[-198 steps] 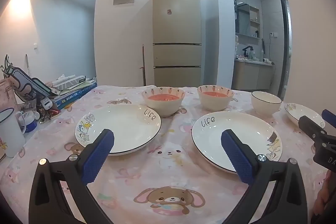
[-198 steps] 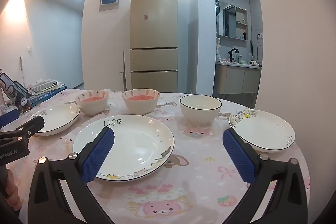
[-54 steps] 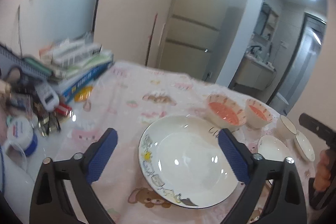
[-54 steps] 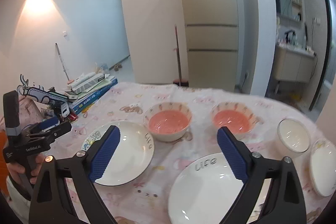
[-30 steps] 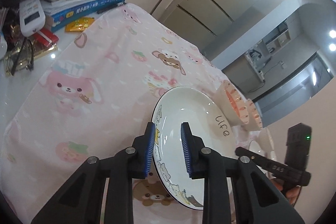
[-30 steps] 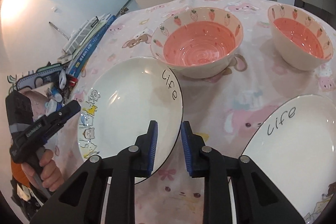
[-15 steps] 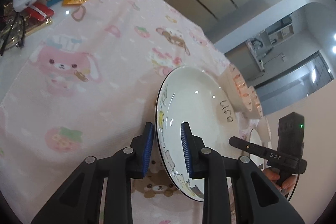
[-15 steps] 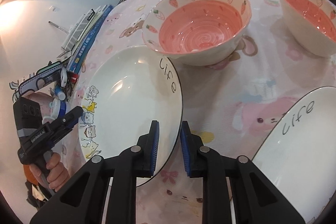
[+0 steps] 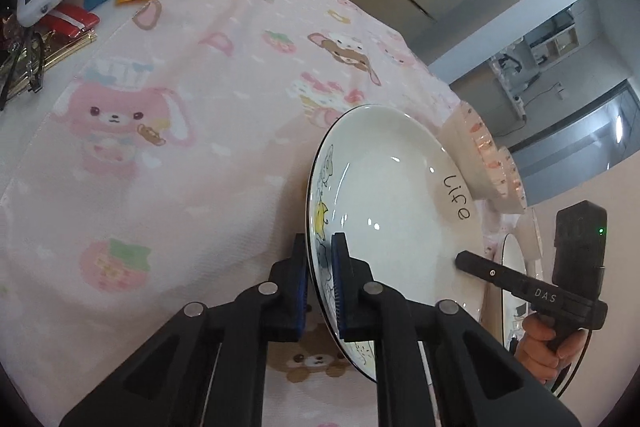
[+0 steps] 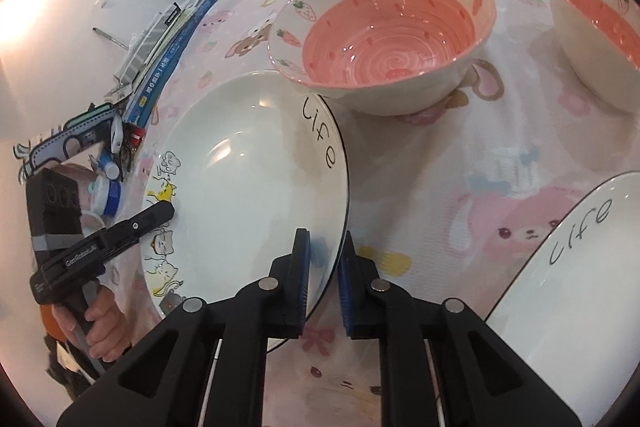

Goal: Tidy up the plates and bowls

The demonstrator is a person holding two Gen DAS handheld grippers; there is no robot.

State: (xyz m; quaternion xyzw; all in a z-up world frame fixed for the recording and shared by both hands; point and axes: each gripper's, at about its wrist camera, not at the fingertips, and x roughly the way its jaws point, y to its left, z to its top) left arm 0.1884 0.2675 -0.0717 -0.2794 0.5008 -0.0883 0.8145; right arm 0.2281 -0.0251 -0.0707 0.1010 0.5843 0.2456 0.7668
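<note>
Since half a second ago, both grippers have kept their clamp on the plate (image 9: 392, 195) and its left rim has risen off the tablecloth (image 9: 180, 147). The left gripper (image 9: 320, 275) pinches the cat-printed rim. The right gripper (image 10: 323, 267) pinches the opposite rim, beside the pink bowl (image 10: 384, 31). Both approach low, from opposite sides.

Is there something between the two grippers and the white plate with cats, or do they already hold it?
Nothing visible stands between. The left gripper is closed on the cat-decorated rim of the white "Life" plate, and the right gripper is closed on the opposite rim; the pink strawberry bowl sits beside it.
</note>
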